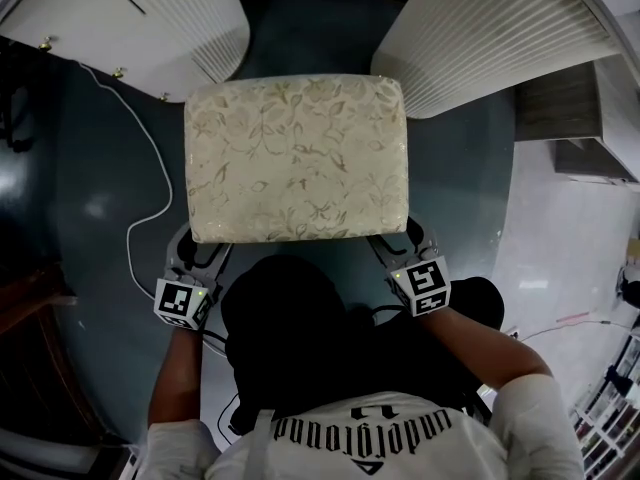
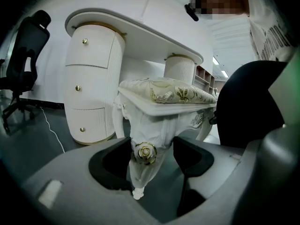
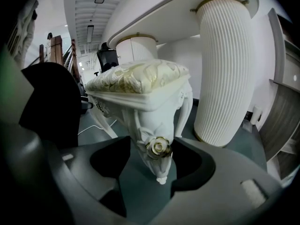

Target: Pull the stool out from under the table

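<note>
The stool (image 1: pixel 297 158), white with a cream floral cushion, stands on the dark floor between the two fluted pedestals of the white table (image 1: pixel 490 38). My left gripper (image 1: pixel 200 255) is at its near left corner and my right gripper (image 1: pixel 398 245) at its near right corner. In the left gripper view a carved stool leg (image 2: pixel 146 151) with a gold rosette stands between the open jaws of the left gripper (image 2: pixel 152 156), with a gap on its right side. In the right gripper view the other near leg (image 3: pixel 159 147) sits between the open jaws of the right gripper (image 3: pixel 147 162), with a gap on its left.
A white cable (image 1: pixel 150 198) trails over the floor left of the stool. A black office chair (image 2: pixel 23 46) stands far left beyond the drawer pedestal (image 2: pixel 91 83). The person's dark-trousered knee (image 1: pixel 290 318) is just behind the stool. A shelf unit (image 1: pixel 570 118) is at the right.
</note>
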Motion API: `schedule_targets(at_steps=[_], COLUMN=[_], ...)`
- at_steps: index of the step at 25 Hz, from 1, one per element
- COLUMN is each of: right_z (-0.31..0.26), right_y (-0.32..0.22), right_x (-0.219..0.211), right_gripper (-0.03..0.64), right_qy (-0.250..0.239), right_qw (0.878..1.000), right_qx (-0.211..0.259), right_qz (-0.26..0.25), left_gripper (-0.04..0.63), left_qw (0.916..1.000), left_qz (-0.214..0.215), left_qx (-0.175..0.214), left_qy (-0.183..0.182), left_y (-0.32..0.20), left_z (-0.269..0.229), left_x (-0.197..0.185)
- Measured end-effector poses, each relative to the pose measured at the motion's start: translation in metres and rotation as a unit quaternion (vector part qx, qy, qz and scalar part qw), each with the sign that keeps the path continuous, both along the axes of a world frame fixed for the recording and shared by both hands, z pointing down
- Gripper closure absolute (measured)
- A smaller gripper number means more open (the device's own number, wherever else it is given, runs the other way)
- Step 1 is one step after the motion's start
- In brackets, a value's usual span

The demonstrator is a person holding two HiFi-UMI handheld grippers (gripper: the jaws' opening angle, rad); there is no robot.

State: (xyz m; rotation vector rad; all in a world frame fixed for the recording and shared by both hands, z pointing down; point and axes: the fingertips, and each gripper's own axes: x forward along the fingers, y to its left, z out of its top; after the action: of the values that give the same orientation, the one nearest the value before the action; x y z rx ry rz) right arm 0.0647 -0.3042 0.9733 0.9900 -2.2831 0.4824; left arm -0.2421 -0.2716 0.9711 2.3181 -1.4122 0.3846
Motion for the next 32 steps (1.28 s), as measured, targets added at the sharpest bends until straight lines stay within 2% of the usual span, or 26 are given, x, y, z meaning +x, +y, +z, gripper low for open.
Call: schedule_targets(at_steps=[11,18,21,24,29,32], right_z=[-0.018,-0.066,-0.112,-0.181,-0.326,-0.419], right_y=[-0.004,0.005,0.011,0.016,0.029,0.046], right_x=[-0.002,-0.007,-0.009,-0.021,-0.046,-0.054], right_gripper=[0.308,0.298,0.324,0.327,0.362,0.399], right_qy=[0.004,0.017,0.025,0.018,-0.001,-0.011], right_qw=[1.0,1.0,1.0,1.0,1.0,0.999], right_qx=[0.015,-0.001,-0.006,0.002,0.03,0.049], right_qz=[0.003,0.011,0.013,0.011,-0.005,-0.014], left_gripper=[0.281,0.272,0.272,0.272,0.287,0.321], left_qw=[0.9996,0.9998,0.9999,1.0,0.9999,0.9998], left_qz=[-0.009,-0.011,-0.009,-0.005,0.008,0.014], left_qx=[0.028,0.015,0.003,0.003,0.009,0.013], left_qy=[0.001,0.001,0.003,0.006,0.004,0.004], left_y=[0.0,0.008,0.011,0.017,0.023,0.031], left_z=[-0.021,-0.082,-0.133,-0.197,-0.331,-0.419], left_x=[-0.005,-0.014,-0.012,-0.01,-0.001,0.009])
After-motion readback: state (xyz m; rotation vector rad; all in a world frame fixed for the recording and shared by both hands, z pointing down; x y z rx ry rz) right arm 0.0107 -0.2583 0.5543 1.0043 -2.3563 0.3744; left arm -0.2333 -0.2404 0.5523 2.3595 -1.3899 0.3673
